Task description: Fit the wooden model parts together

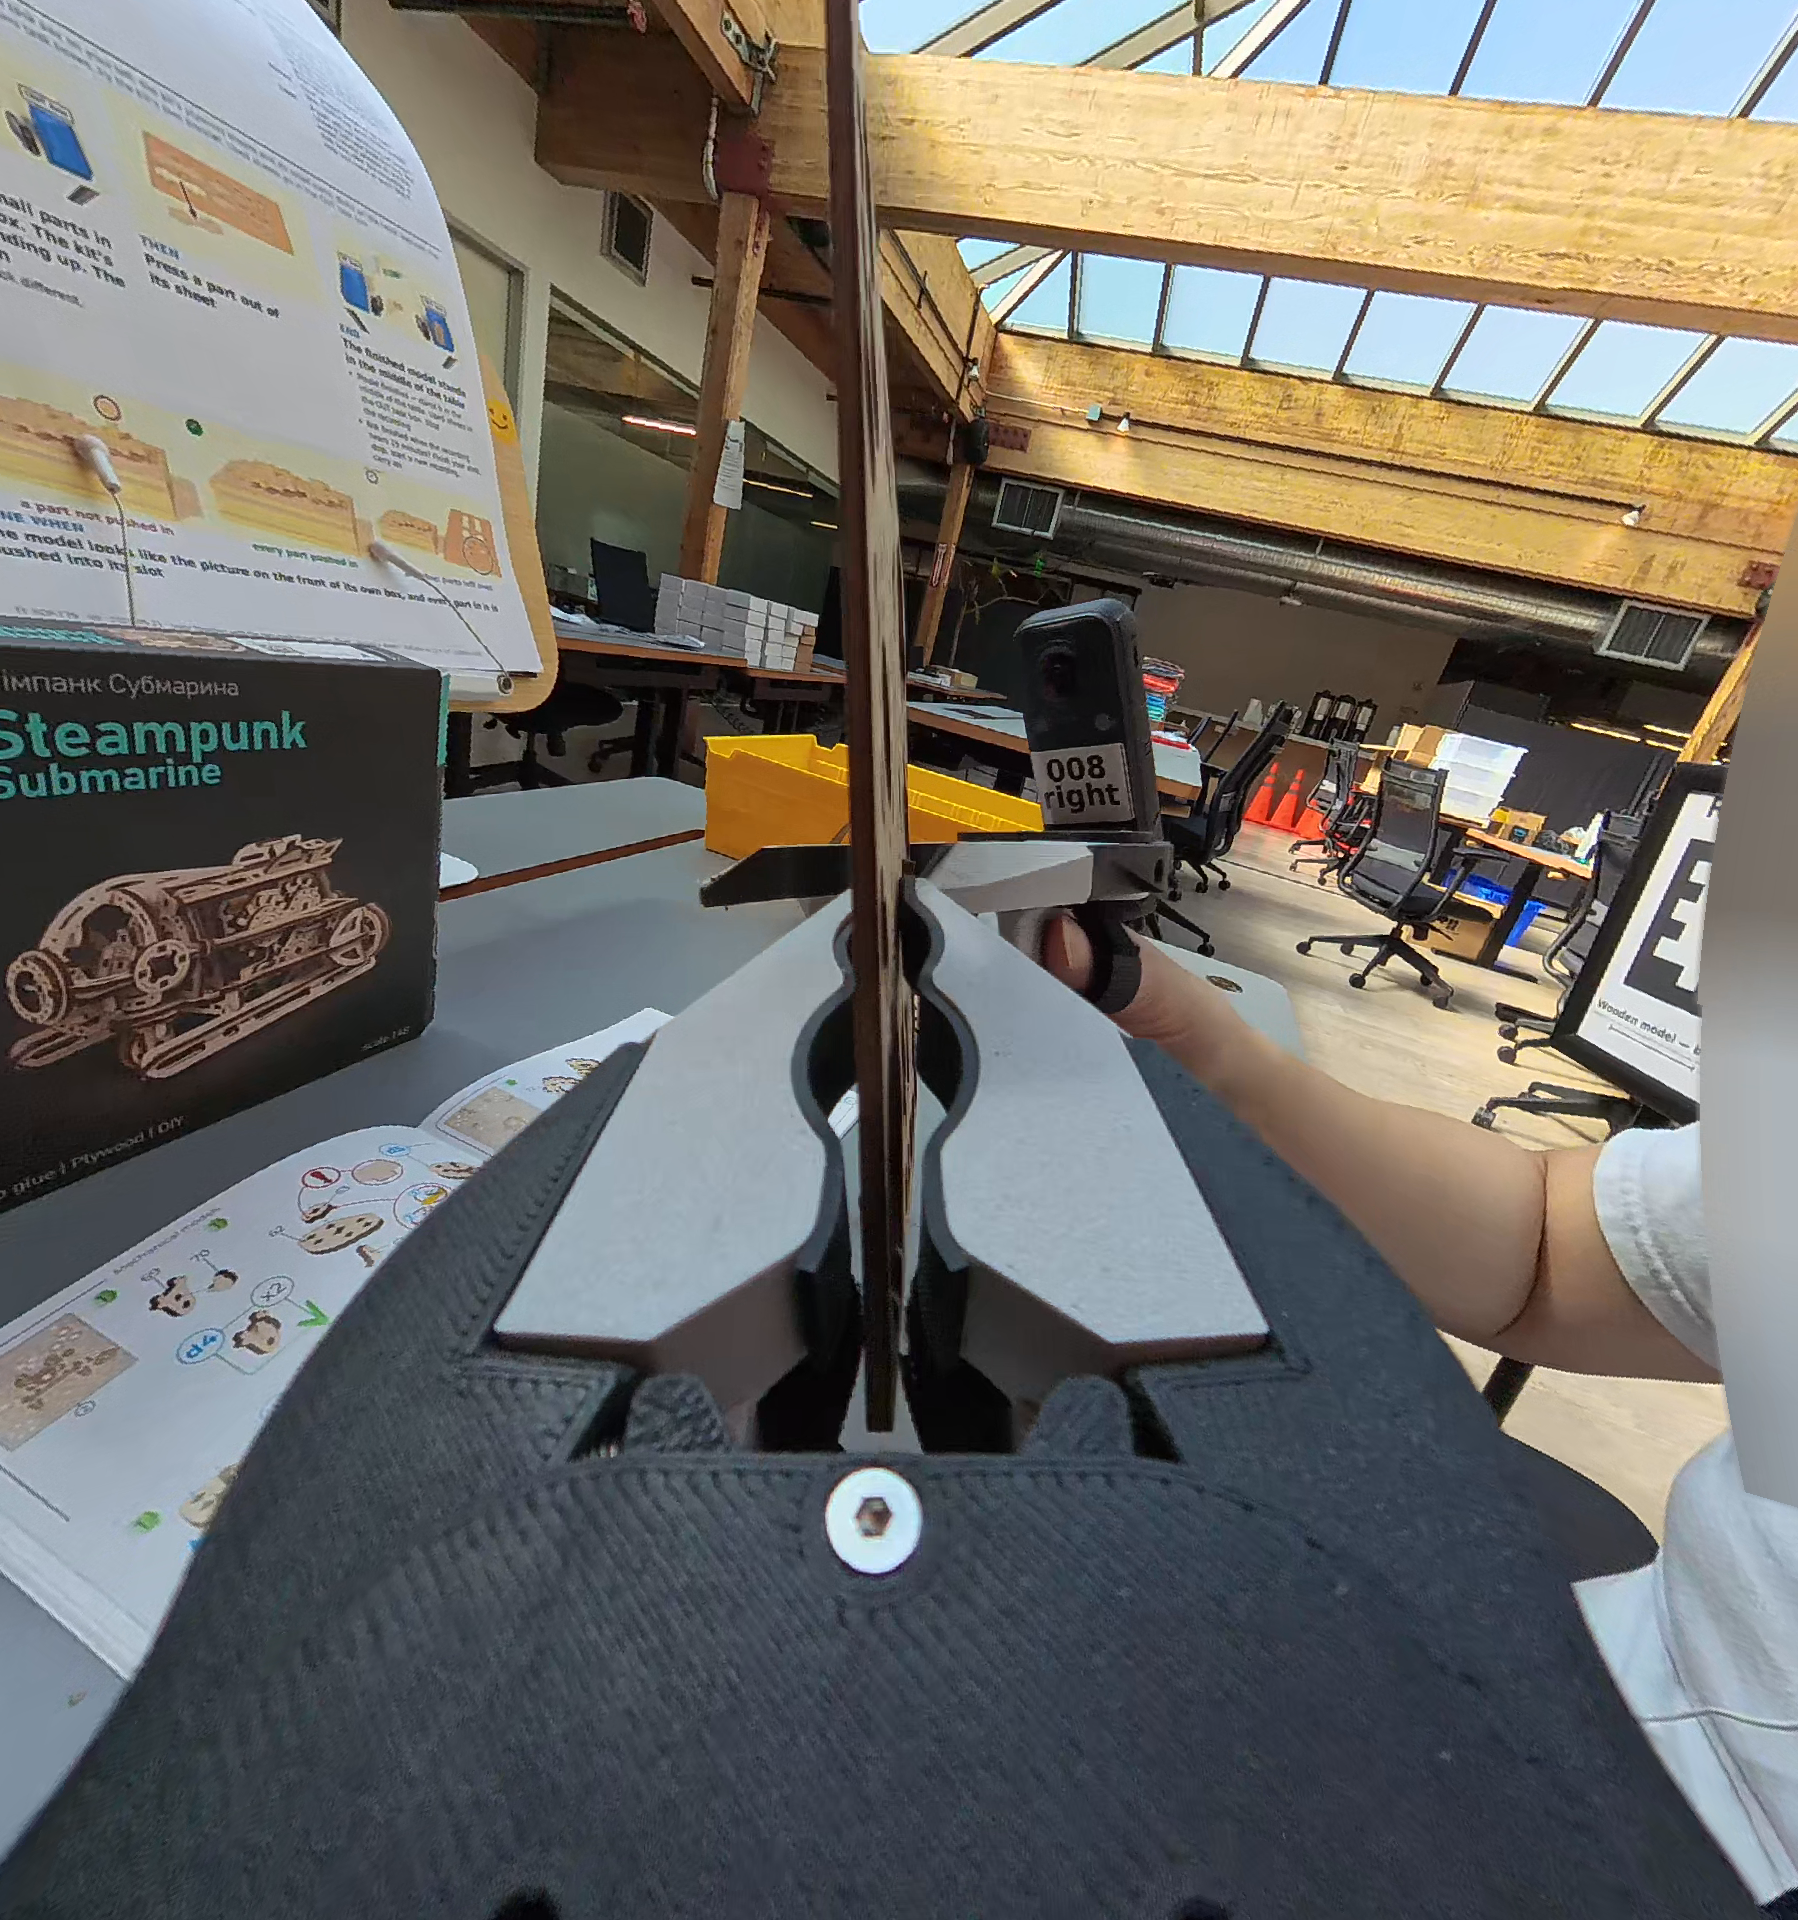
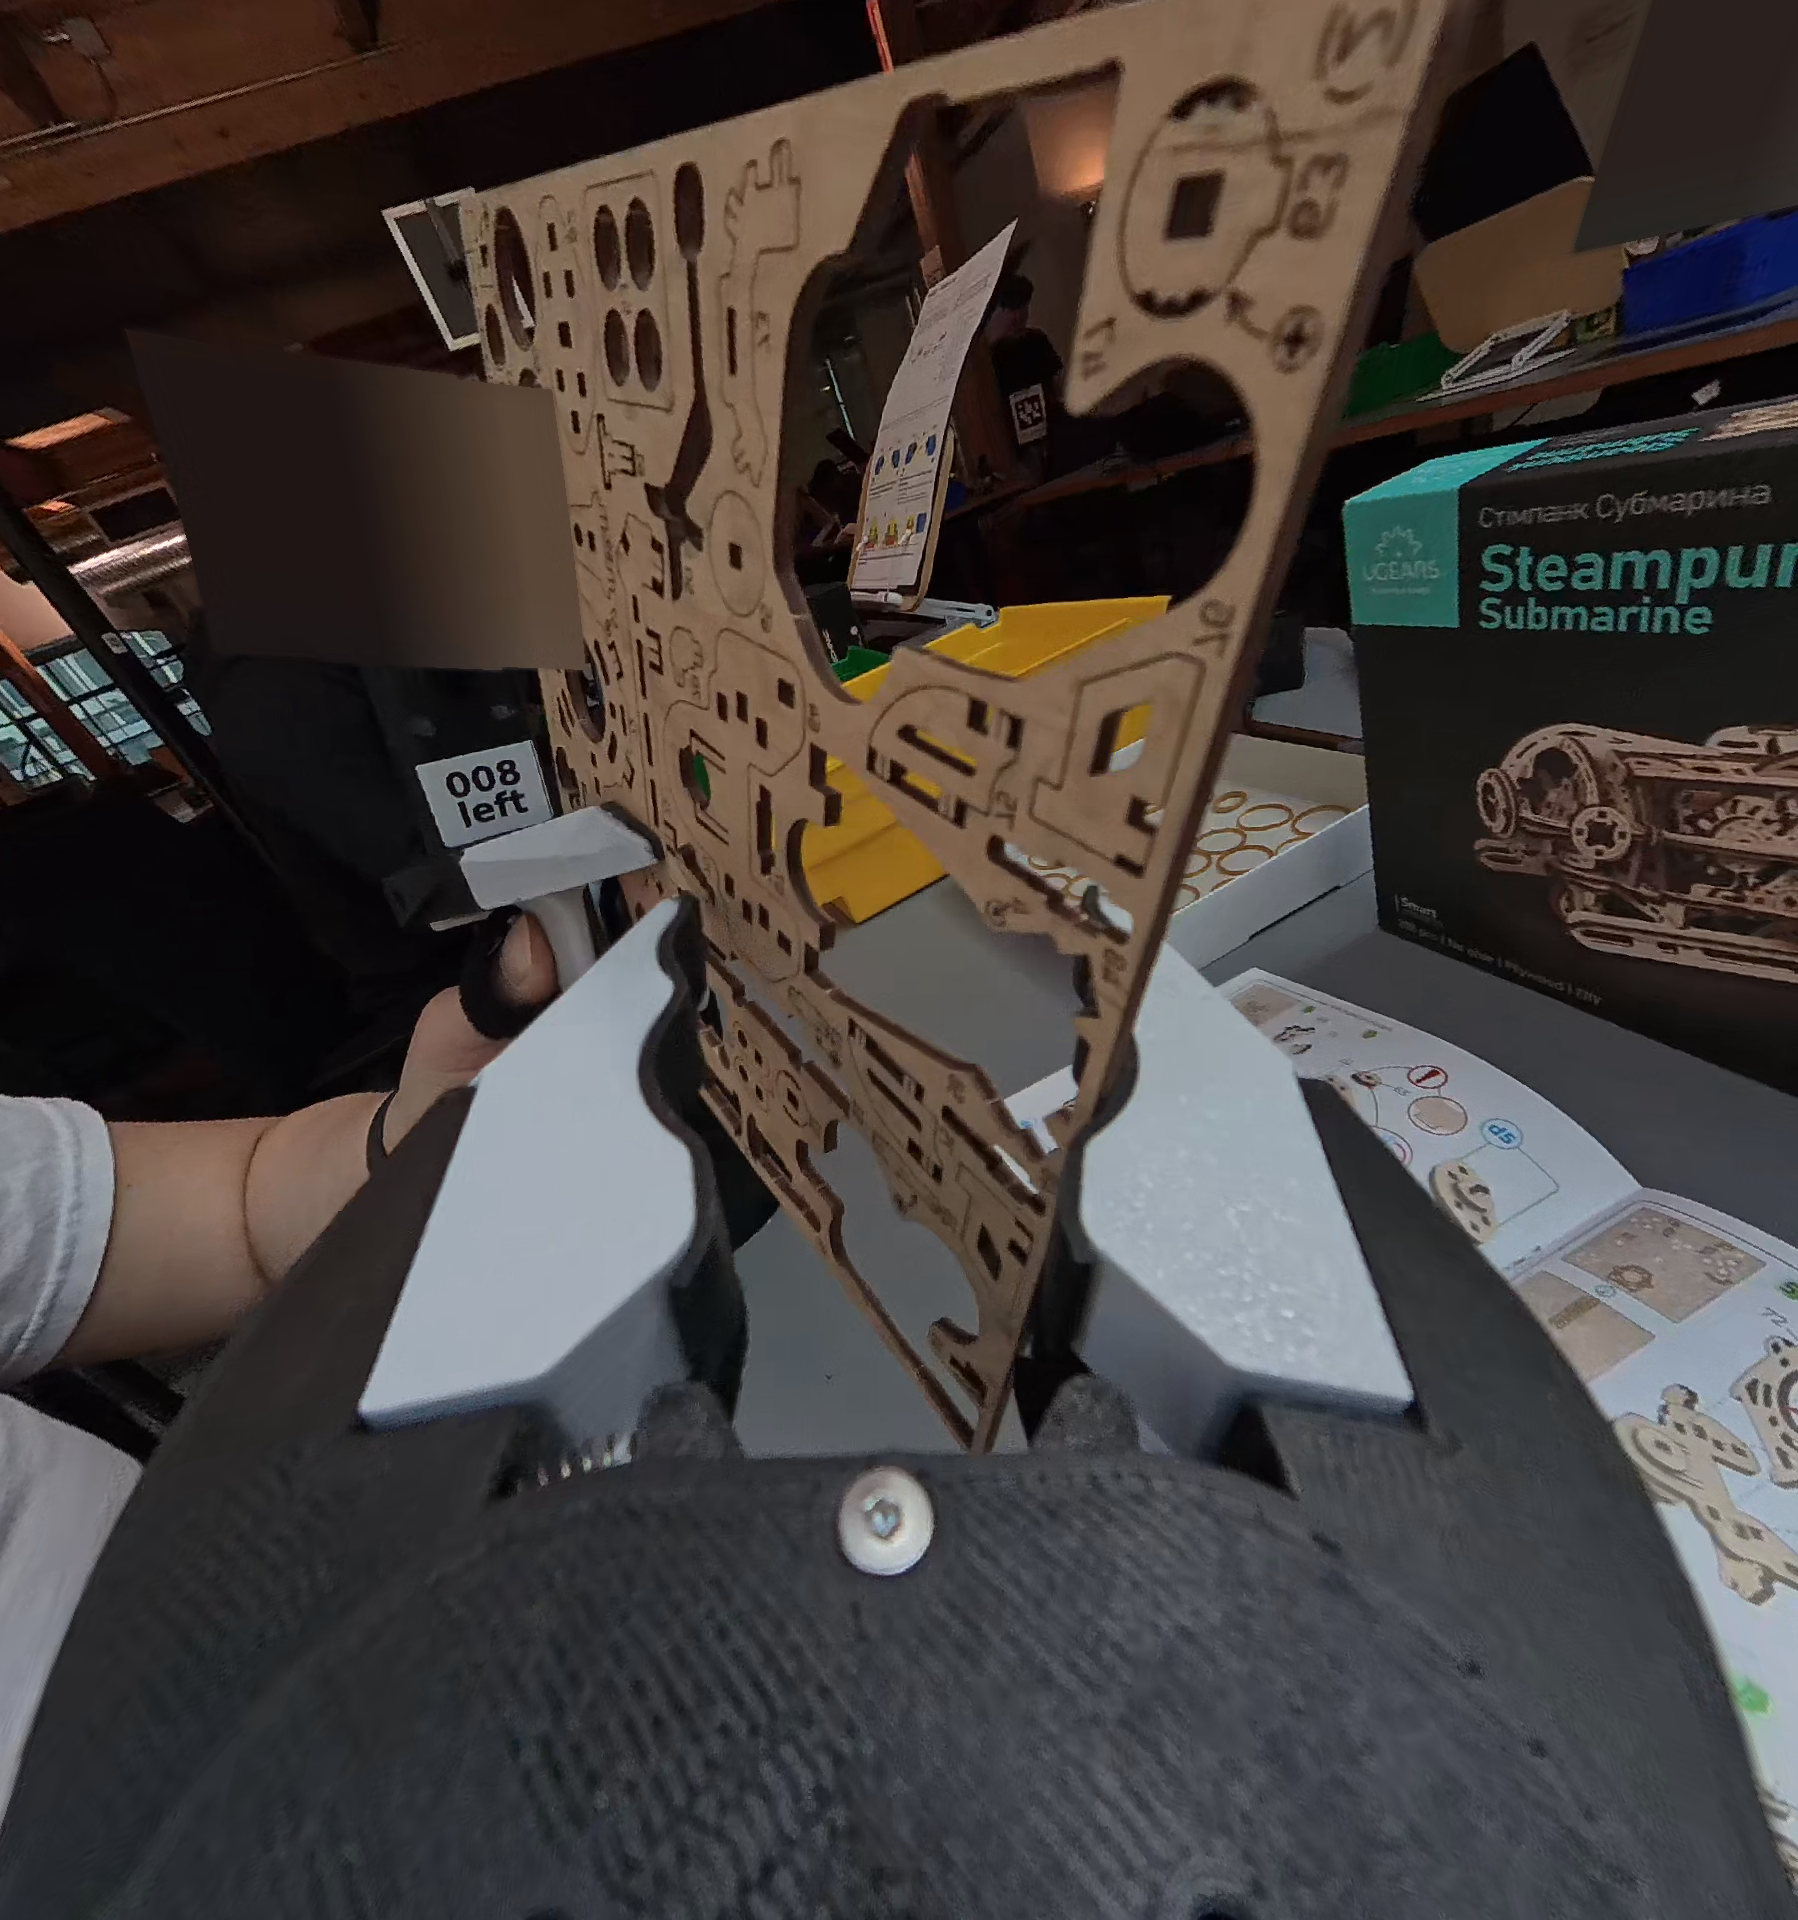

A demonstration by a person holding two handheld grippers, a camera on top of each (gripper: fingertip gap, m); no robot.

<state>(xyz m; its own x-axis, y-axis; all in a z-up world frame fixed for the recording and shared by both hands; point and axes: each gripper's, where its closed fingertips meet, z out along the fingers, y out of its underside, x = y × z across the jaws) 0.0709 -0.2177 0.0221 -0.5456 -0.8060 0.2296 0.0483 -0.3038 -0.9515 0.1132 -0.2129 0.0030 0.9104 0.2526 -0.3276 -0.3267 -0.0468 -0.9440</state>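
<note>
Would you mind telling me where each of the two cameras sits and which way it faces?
Left wrist view: on the left gripper, looking along the edge of the wooden sheet it clamps; the right gripper, hand and forearm show beyond.
Right wrist view: on the right gripper, facing the wooden sheet's flat face; the left gripper and hand show.
Shared: the sheet, the dark kit box, the yellow bin, the instruction booklet.

Bright skylight daylight, fisheye edges, right view dimmer
</note>
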